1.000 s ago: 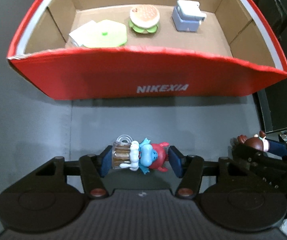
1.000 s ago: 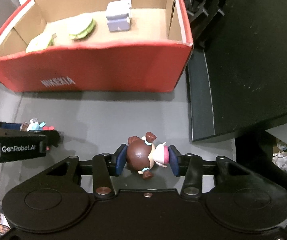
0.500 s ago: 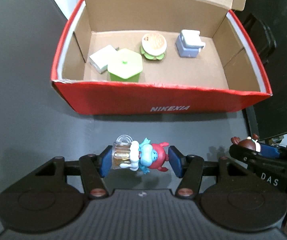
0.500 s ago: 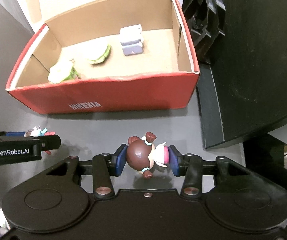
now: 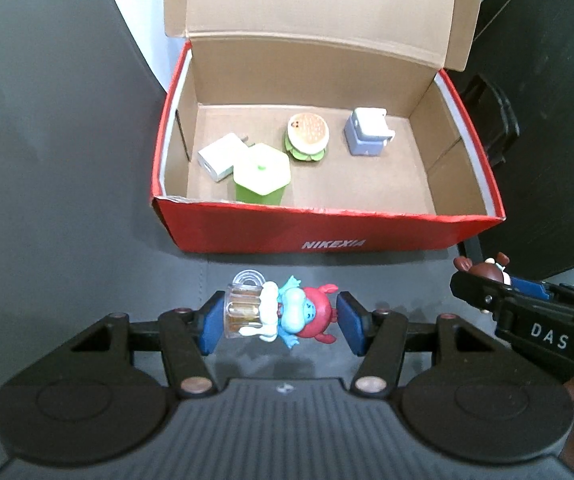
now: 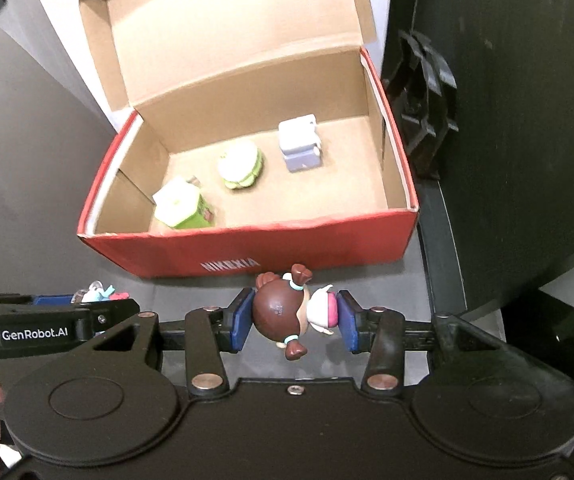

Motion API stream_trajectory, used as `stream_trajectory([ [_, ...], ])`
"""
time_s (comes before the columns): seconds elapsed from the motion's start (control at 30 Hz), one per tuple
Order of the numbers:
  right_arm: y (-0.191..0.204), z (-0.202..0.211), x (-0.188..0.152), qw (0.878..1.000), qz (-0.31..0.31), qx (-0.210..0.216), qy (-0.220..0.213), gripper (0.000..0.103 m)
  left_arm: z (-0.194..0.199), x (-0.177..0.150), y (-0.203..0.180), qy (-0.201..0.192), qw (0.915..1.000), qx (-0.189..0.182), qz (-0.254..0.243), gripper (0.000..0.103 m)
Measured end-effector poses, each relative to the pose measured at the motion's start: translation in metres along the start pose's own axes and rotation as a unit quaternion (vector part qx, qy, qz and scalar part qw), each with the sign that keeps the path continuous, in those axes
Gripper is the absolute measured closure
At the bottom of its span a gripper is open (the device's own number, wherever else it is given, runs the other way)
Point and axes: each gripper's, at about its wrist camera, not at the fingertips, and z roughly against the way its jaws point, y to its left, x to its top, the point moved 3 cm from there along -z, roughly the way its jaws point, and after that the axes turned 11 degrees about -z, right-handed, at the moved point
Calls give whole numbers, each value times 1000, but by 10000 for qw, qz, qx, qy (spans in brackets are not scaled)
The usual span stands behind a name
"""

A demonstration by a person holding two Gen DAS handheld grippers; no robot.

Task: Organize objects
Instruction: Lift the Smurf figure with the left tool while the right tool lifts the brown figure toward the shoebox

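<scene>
Gripping a blue figure with a beer mug (image 5: 279,312) sideways between its pads, the left claw (image 5: 279,316) hangs before the open red box (image 5: 327,232). Beside it, the right claw (image 6: 293,318) clamps a brown-haired doll (image 6: 287,312) above the grey worktop (image 5: 67,200).

Dark grey counter (image 5: 67,208), pretty plain. Sitting right on it is a red shoebox (image 5: 327,232) with its lid flipped up at the back, and there's a black slab (image 6: 519,140) just beside the box's right end.
</scene>
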Motion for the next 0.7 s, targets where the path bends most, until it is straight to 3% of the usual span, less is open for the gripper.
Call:
stream_trajectory([
  [0.7, 23, 47, 21, 9982, 51, 374, -461, 59, 63, 22, 29, -656, 9978, 109, 54, 45],
])
